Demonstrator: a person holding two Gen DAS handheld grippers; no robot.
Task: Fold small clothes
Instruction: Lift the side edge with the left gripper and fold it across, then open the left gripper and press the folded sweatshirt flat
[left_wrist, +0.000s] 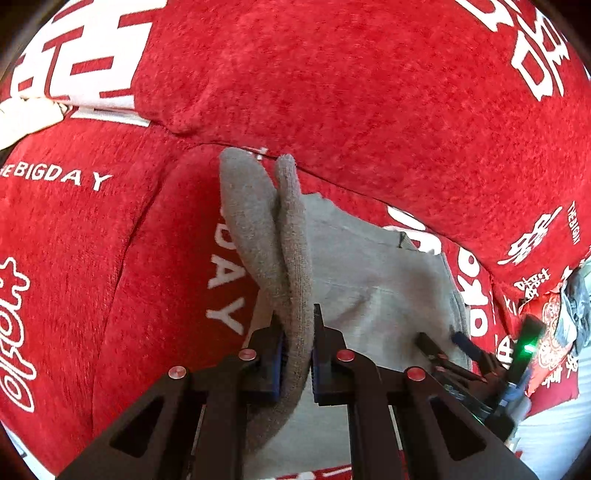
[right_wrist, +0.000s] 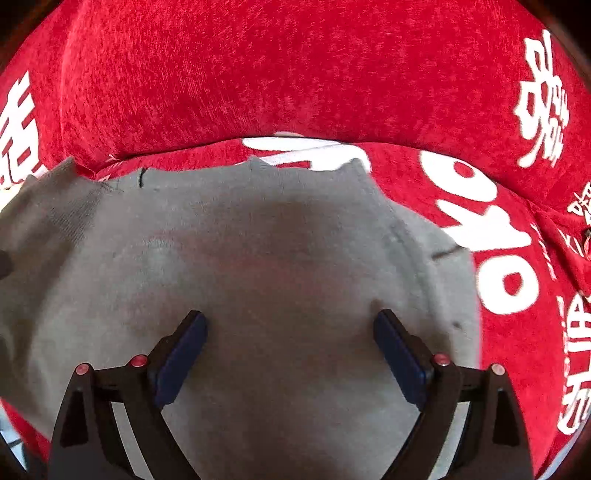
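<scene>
The grey knit garment (right_wrist: 280, 266) lies spread on a red cover printed with white lettering (left_wrist: 369, 92), its body flat and low in the right wrist view, while one edge (left_wrist: 291, 258) is drawn up into a doubled ridge that runs from the left gripper toward twelve o'clock in the left wrist view. That ridge stands up because the left gripper (left_wrist: 298, 354) has its blue pads closed tight on the cloth, pinching the two layers together, most likely so the edge can be carried over the body as a fold. The right gripper (right_wrist: 290, 350) hangs over the flat part with its jaws spread wide and nothing between them; the pads do not appear to press the cloth, which suggests it has let go or is placed to hold the body down. In the left wrist view it shows at about four o'clock (left_wrist: 448, 341), near the garment's right edge. The fabric looks soft, thick and fuzzy, with a ribbed edge and a short dark mark (right_wrist: 141, 176) near its far edge at eleven o'clock. At the right edge of the left wrist view lies a dark bundle (left_wrist: 574, 306) that I cannot identify.
</scene>
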